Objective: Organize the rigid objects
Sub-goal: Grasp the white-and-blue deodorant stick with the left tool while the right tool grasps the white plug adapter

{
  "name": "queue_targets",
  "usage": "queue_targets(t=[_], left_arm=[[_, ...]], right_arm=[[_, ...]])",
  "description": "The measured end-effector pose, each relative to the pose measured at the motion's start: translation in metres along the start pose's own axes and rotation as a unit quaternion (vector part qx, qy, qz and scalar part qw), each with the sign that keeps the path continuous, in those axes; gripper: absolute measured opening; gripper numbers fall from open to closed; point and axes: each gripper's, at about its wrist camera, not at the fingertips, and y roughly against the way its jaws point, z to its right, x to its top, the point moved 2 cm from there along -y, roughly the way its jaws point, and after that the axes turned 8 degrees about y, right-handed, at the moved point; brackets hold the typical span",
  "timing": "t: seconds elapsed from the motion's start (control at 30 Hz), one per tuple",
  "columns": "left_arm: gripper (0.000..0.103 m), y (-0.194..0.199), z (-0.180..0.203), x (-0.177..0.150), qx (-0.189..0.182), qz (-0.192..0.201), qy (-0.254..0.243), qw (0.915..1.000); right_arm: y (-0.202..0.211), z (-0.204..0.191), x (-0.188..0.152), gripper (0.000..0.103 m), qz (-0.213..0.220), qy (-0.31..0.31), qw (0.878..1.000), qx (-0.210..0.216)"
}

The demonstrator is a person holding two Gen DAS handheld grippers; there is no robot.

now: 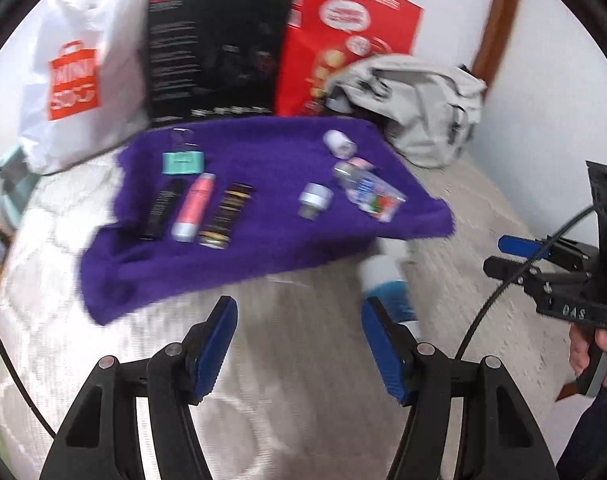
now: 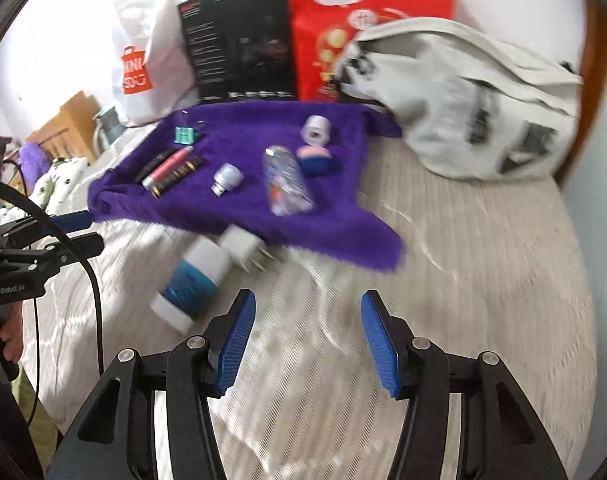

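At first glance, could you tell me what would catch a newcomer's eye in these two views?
The purple towel spread on the pale bedspread draws the eye first, with small toiletries scattered on it. Behind it a red box leans at the wall. Nearer, off the towel, lie a blue-and-white bottle and a white plug, with both grippers open.

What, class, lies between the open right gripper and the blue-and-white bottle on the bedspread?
Nothing visible. The right gripper is open above bare bedspread, and the blue-and-white bottle lies just to its left, off the purple towel. A white plug adapter sits beyond the bottle, not between.
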Motion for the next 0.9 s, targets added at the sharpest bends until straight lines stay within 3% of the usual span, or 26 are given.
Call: queue_targets(t=[0.17, 0.3, 0.4, 0.57, 0.63, 0.7, 0.9], left_arm=[[0.063, -0.029, 0.038, -0.003, -0.021, -0.030, -0.014, 0.9992], [0.065, -0.058, 0.053, -0.010, 0.011, -0.063, -0.031, 0.9975], [0.065, -0.069, 0.055, -0.013, 0.003, -0.071, -0.016, 0.9974], [0.064, -0.084, 0.063, -0.014, 0.034, -0.078, -0.024, 0.9961], [0.055, -0.084, 0.066, -0.015, 0.046, -0.069, -0.039, 0.9958], [0.034, -0.080, 0.064, -0.015, 0.047, -0.064, -0.045, 0.9959], [0.034, -0.079, 0.062, -0.012, 0.053, -0.066, -0.061, 0.9946]], right_arm=[[0.022, 0.026, -0.035, 0.058, 0.005, -0.052, 0.999, 0.005], [0.032, 0.037, -0.053, 0.059, 0.009, -0.070, 0.997, -0.003], [0.035, 0.044, -0.062, 0.059, 0.007, -0.082, 0.997, -0.008], [0.037, 0.044, -0.063, 0.059, 0.018, -0.090, 0.996, 0.018], [0.034, 0.042, -0.062, 0.059, 0.017, -0.086, 0.996, 0.021], [0.032, 0.040, -0.062, 0.059, 0.014, -0.082, 0.996, 0.023], [0.015, 0.038, -0.066, 0.059, -0.005, -0.081, 0.996, 0.027]])
